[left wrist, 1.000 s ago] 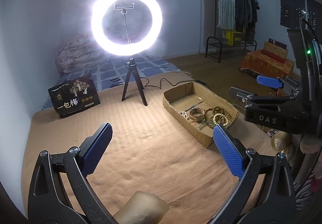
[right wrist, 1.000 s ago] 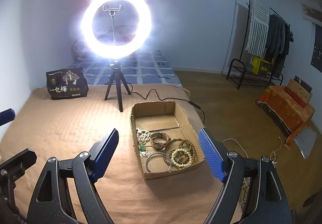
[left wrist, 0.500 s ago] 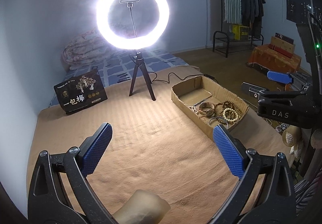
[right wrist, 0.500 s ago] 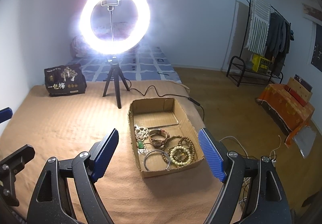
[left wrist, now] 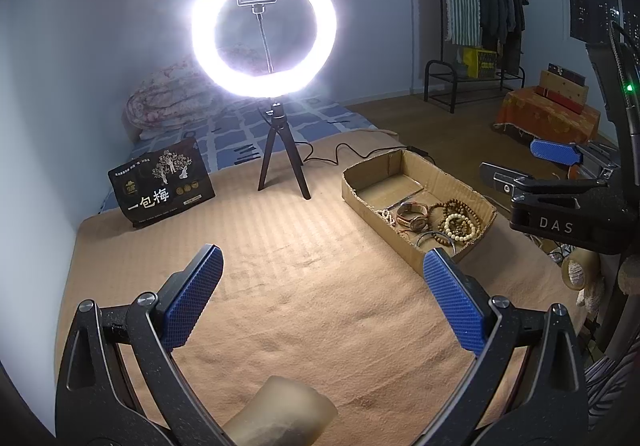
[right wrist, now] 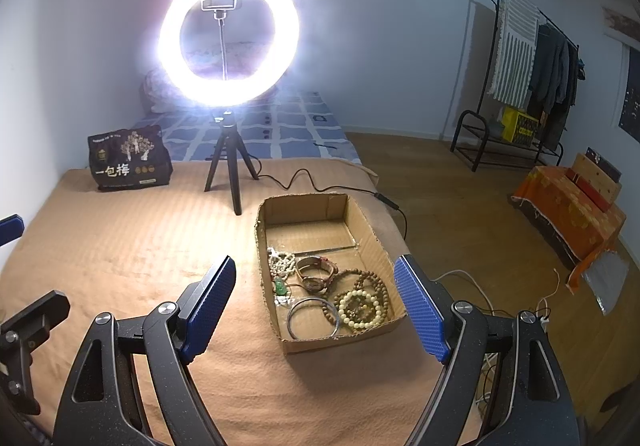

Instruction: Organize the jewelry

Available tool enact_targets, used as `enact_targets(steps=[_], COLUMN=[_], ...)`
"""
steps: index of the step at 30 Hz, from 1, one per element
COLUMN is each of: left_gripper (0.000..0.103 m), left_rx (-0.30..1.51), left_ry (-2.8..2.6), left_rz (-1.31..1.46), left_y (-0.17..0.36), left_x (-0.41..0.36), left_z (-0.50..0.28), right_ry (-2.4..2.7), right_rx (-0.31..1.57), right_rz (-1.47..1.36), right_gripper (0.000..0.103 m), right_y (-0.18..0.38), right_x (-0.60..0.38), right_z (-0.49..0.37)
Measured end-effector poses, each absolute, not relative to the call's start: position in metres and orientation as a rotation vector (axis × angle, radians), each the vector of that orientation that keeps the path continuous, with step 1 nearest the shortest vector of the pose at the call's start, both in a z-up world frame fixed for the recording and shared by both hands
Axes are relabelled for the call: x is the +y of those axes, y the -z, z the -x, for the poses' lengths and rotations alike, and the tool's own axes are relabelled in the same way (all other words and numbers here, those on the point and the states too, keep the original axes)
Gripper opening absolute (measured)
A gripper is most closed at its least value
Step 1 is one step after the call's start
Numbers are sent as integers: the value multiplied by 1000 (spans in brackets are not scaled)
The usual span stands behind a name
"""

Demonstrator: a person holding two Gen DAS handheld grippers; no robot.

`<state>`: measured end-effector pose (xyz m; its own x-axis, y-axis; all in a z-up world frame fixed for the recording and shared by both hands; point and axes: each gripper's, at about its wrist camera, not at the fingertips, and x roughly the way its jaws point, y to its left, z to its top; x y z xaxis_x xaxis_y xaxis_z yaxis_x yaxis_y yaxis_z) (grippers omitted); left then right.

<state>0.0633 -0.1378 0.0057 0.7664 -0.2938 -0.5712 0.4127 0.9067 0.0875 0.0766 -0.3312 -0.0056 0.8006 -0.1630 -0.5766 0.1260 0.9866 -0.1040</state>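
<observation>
A shallow cardboard box [right wrist: 262, 242] lies on a tan blanket. It holds a watch [right wrist: 320, 280], brown and cream bead bracelets [right wrist: 362, 306], a metal bangle [right wrist: 312, 320], a white bead string [right wrist: 282, 260] and a green pendant [right wrist: 280, 286]. My right gripper [right wrist: 316, 264] hovers short of the box's near end, open, with nothing between its pads. In the left wrist view the box [left wrist: 380, 221] lies to the right, ahead of my open, empty left gripper [left wrist: 320, 258]. The right gripper [left wrist: 512, 159] also shows there, beyond the box.
A lit ring light [left wrist: 264, 29] on a small tripod [left wrist: 280, 161] stands behind the box, its cable [right wrist: 304, 181] trailing right. A black printed bag [left wrist: 164, 181] stands at the back left. A tape roll [left wrist: 578, 270] sits off the blanket's right edge. A pale rounded thing [left wrist: 280, 414] lies below the left gripper.
The left wrist view has shifted slightly, so the ring light and box now sit a little further right. Both grippers stay open and the jewelry has not moved.
</observation>
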Motion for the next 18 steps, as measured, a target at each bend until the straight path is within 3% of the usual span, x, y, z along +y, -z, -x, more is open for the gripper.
enact_targets(steps=[18], left_gripper=[102], left_rx=[581], left_ry=[393], left_rz=[-210], left_y=[-7], left_x=[-138], left_z=[-62], right_ry=[149], right_rx=[642], right_rz=[62], right_gripper=[82], right_y=[9], right_x=[-331], right_z=[-77])
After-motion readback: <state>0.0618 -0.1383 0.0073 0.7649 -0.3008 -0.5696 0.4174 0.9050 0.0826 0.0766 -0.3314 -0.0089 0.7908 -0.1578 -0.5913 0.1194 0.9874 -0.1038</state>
